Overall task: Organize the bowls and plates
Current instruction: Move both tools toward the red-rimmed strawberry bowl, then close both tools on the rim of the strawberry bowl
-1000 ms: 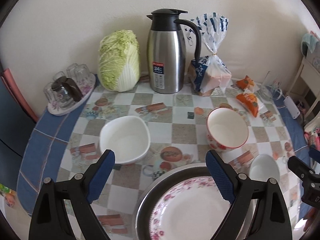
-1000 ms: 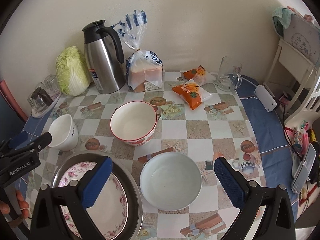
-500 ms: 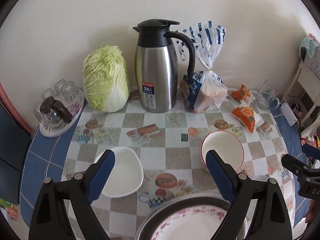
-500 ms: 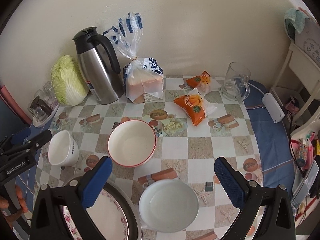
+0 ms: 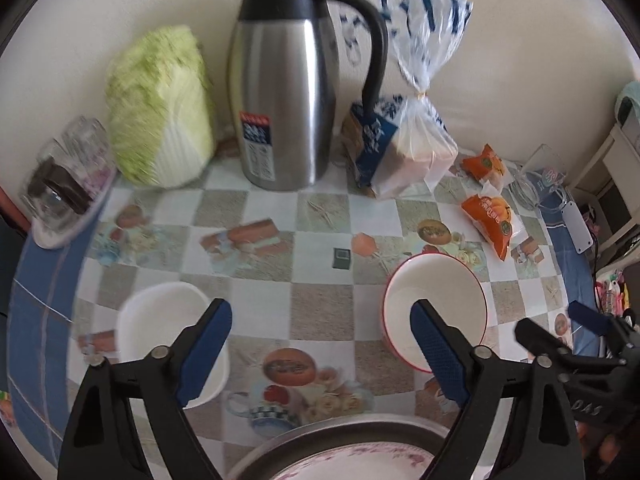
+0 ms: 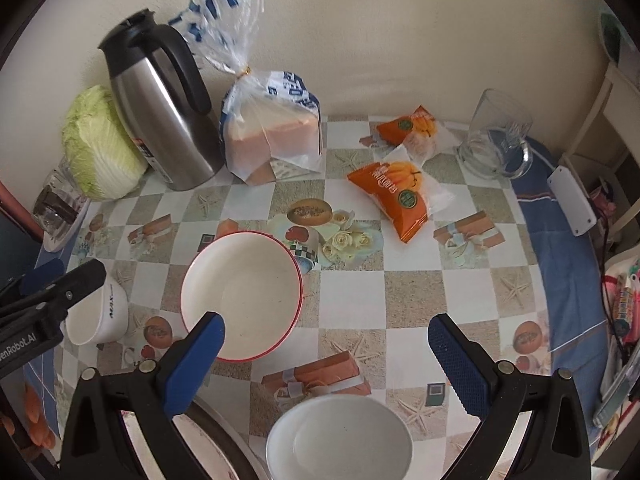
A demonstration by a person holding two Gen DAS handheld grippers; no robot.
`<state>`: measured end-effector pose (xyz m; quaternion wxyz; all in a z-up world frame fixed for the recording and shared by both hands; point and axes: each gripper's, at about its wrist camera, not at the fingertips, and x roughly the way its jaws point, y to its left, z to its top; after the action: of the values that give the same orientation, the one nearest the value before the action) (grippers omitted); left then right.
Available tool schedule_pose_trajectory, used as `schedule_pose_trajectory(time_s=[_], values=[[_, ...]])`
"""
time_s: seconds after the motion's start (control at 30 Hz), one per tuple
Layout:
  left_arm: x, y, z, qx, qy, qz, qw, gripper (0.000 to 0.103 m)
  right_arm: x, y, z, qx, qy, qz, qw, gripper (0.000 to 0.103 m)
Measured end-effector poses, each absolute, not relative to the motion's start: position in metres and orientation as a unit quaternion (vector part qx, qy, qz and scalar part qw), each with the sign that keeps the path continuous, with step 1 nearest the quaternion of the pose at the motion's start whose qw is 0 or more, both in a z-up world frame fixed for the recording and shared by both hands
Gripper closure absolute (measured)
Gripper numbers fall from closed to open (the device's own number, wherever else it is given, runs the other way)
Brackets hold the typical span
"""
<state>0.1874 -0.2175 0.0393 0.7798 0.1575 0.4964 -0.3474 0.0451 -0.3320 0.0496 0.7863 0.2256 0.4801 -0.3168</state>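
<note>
Both tongs hang empty over the bench [image 6: 352, 288], the left tongs [image 5: 320, 356] closing on nothing and the right tongs [image 6: 326, 356] spread wide, so a hasty reach could knock the red-rimmed bowl [image 6: 240, 296] into the white bowl [image 5: 168, 332].

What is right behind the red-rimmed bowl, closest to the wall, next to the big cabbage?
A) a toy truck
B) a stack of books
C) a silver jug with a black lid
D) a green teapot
C: a silver jug with a black lid and handle stands by the wall beside the cabbage, beyond the red-rimmed bowl.
</note>
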Motion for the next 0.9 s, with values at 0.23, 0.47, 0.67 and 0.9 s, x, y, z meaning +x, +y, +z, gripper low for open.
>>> schedule_pose_trajectory(time_s=[0.23, 0.47, 0.67, 0.9], values=[[0.192, -0.243, 0.008, 0.150, 0.525, -0.359, 0.757, 0.054, 0.064, -0.342, 0.017, 0.233, 0.500, -0.314, 0.773, 0.035], [0.191, -0.263, -0.022, 0.147, 0.551, -0.376, 0.731, 0.075, 0.080, -0.346, -0.009, 0.235, 0.517, -0.296, 0.768, 0.073], [0.180, -0.280, -0.038, 0.176, 0.550, -0.390, 0.717, 0.093, 0.092, -0.344, -0.022, 0.230, 0.527, -0.278, 0.769, 0.093], [0.180, -0.287, -0.067, 0.170, 0.582, -0.381, 0.698, 0.095, 0.101, -0.346, -0.034, 0.229, 0.540, -0.279, 0.761, 0.094]])
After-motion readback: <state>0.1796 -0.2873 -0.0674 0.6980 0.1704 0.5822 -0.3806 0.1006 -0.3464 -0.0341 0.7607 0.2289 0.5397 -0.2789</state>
